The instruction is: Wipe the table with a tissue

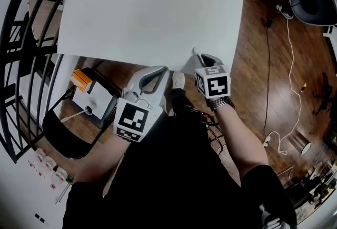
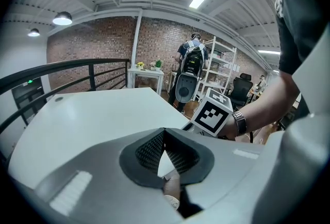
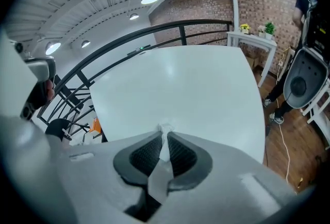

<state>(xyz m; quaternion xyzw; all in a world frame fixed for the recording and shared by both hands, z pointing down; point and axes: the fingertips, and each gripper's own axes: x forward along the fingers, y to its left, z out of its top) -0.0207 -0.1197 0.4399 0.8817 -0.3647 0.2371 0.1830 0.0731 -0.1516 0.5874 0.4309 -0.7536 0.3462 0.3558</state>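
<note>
Fingers [image 2: 149, 151] of the left gripper [image 2: 164, 131] meet at their tips, empty; the right gripper [image 3: 165, 136] clamps the one tissue [image 3: 158, 179]. Both grippers sit at the near edge of one white table [image 1: 152, 7], above a wood floor [image 1: 253, 80], with a black railing [image 1: 21, 65] and a brick wall [image 2: 93, 37] nearby. The tissue lies lengthwise along the fingers, tip pointing forward over the table.

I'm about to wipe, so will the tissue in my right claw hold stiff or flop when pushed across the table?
Probably floppy: the tissue, pinched in the right claw, shows only a crumpled tuft past the tips. Likely light and tearable; on the smooth table it should glide.
</note>
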